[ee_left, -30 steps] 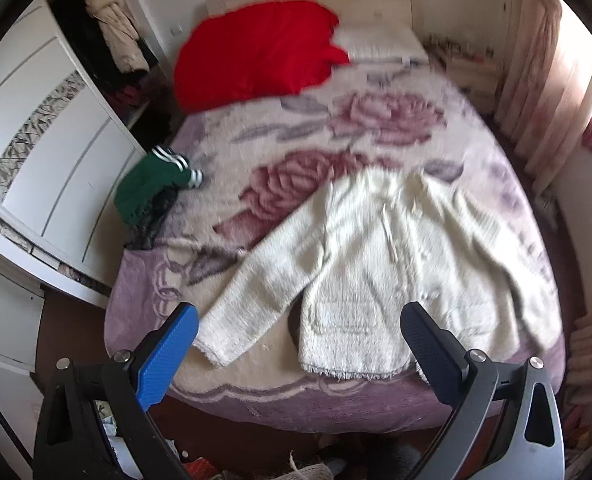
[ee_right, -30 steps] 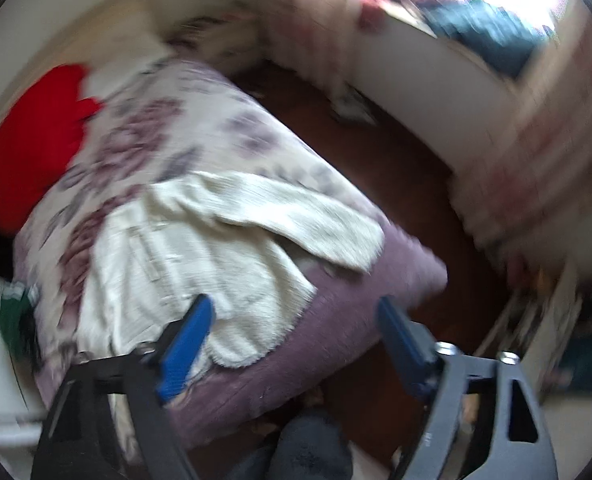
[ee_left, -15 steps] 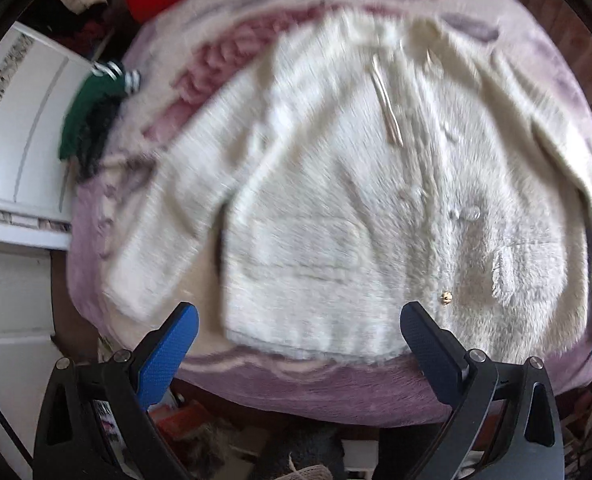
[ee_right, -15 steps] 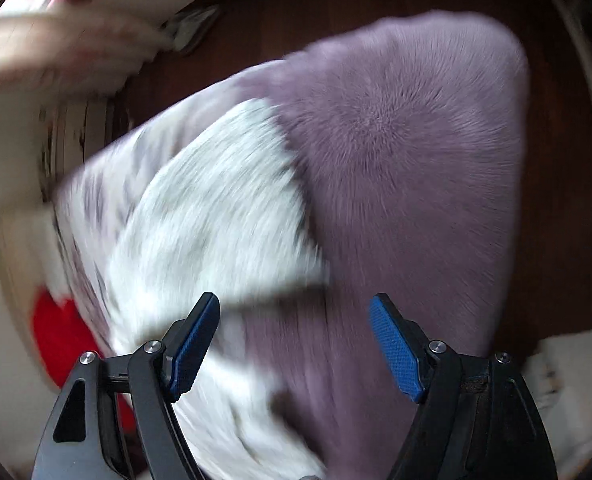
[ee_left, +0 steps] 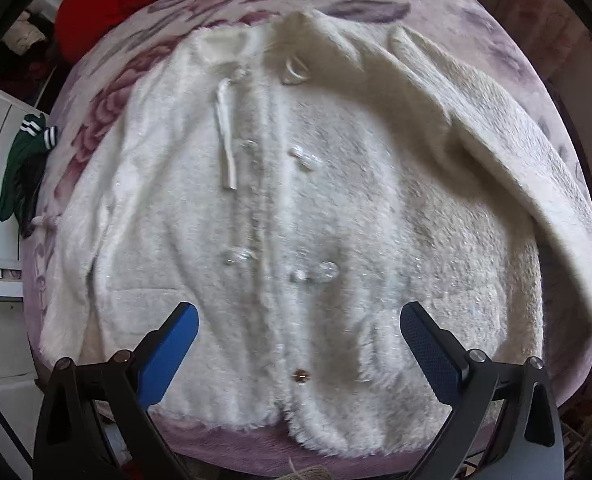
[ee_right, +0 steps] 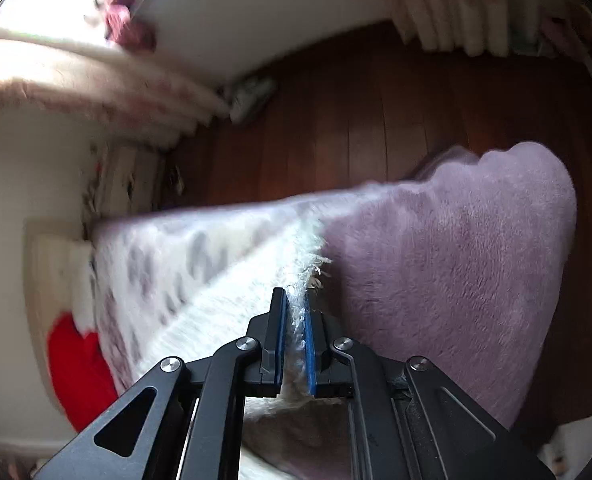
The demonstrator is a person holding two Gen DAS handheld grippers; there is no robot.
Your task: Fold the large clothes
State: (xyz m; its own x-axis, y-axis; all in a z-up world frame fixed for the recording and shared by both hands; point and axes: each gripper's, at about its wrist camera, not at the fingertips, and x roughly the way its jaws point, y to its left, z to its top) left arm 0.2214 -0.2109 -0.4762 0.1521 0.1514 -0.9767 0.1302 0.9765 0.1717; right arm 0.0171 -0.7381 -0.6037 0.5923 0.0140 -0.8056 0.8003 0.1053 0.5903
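Your white fleece coat (ee_left: 296, 208) lies flat, front up, on the bed (ee_left: 496, 12), its long axis running from the hem at your left claw (ee_left: 299, 344) away to the collar. That claw hovers spread over the hem, gripping nothing. Your right claw (ee_right: 295, 320) is closing, its pads already pinching the sleeve's cuff (ee_right: 301, 300) (off at the bed's purple edge), so the sleeve (ee_left: 528, 184) goes inward across that axis.

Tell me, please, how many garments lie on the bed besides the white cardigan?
2: a red garment near the bed's head, and a green one with white stripes at its left edge. Others may be hidden out of frame.
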